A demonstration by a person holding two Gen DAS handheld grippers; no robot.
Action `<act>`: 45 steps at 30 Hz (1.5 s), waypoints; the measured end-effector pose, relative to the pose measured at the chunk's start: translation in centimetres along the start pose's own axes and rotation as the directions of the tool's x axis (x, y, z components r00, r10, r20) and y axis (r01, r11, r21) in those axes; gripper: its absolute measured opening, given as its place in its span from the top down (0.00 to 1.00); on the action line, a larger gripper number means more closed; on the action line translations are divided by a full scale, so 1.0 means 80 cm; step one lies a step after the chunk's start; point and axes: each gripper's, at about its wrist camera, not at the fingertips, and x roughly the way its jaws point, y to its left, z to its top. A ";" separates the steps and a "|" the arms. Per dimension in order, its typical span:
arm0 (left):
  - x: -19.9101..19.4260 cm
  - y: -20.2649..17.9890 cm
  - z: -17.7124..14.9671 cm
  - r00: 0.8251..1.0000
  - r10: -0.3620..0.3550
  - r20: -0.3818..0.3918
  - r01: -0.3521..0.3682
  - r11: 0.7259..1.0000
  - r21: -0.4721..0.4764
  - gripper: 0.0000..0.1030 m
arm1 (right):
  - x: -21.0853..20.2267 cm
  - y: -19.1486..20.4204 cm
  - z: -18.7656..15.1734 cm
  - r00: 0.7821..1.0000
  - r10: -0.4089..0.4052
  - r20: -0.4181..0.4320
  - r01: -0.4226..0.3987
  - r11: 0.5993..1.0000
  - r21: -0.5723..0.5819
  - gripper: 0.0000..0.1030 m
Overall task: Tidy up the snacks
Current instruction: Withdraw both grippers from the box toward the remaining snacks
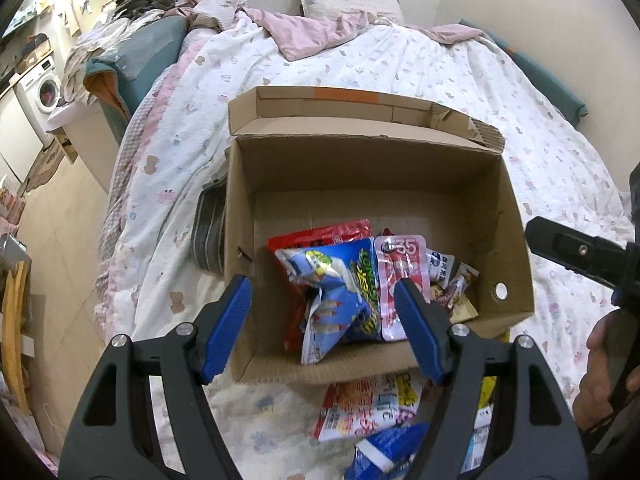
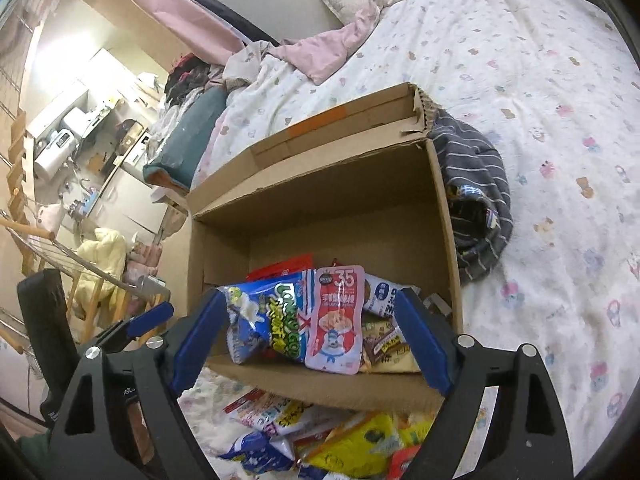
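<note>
Cardboard box on bed — pink pouch upright inside, lengthwise vertical.

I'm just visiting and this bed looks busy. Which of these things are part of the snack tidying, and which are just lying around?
Part of the job:
cardboard box
blue snack bag and pink pouch inside it
loose snack packets on the bed in front of the box

Just lying about:
striped grey garment beside the box
pink blanket
pillow
washing machine
</note>
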 end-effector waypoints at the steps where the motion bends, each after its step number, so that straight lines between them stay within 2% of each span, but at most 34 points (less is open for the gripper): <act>1: -0.004 0.001 -0.002 1.000 0.001 0.002 -0.001 1.000 0.001 0.31 | -0.007 0.002 -0.003 1.000 -0.001 0.004 0.001 1.000 -0.006 0.14; 10: -0.035 0.020 -0.039 1.000 -0.005 -0.025 0.004 0.999 -0.048 0.31 | -0.052 0.000 -0.038 0.999 -0.022 0.026 0.022 1.000 0.003 0.14; 18: -0.042 0.045 -0.083 0.995 -0.017 -0.103 0.002 0.991 -0.137 0.31 | -0.080 -0.004 -0.075 0.999 -0.027 0.017 0.026 0.999 0.045 0.14; 24: -0.047 0.052 -0.116 0.992 0.015 -0.123 -0.031 0.991 -0.128 0.31 | -0.091 -0.006 -0.103 0.998 -0.058 -0.001 0.058 0.997 0.051 0.14; 27: -0.043 0.060 -0.132 0.988 0.021 -0.152 -0.042 0.990 -0.134 0.31 | -0.094 -0.010 -0.113 0.998 -0.070 -0.009 0.070 0.996 0.051 0.14; 30: -0.037 0.073 -0.149 0.980 0.006 -0.200 -0.045 0.980 -0.193 0.31 | -0.100 -0.012 -0.119 0.997 -0.079 0.000 0.078 0.996 0.048 0.14; 32: -0.029 0.080 -0.162 0.967 -0.037 -0.253 -0.028 0.969 -0.247 0.31 | -0.103 -0.015 -0.122 0.996 -0.087 0.004 0.087 0.995 0.049 0.14; 35: -0.015 0.073 -0.182 0.943 -0.057 -0.329 -0.028 0.968 -0.248 0.31 | -0.107 -0.024 -0.124 0.995 -0.101 0.002 0.101 0.993 0.057 0.14; 38: -0.001 0.062 -0.204 0.902 -0.103 -0.419 -0.005 0.968 -0.250 0.31 | -0.110 -0.032 -0.124 0.994 -0.109 0.006 0.108 0.991 0.079 0.14; 41: 0.016 0.043 -0.228 0.840 -0.172 -0.515 0.049 0.969 -0.243 0.31 | -0.112 -0.037 -0.123 0.994 -0.109 0.010 0.107 0.989 0.099 0.14; 42: 0.019 0.033 -0.235 0.825 -0.172 -0.538 0.063 0.975 -0.215 0.31 | -0.112 -0.038 -0.123 0.994 -0.109 0.009 0.108 0.989 0.099 0.14; 45: 0.025 0.014 -0.248 0.808 -0.138 -0.573 0.066 0.987 -0.144 0.31 | -0.112 -0.038 -0.122 0.994 -0.107 0.007 0.106 0.990 0.092 0.14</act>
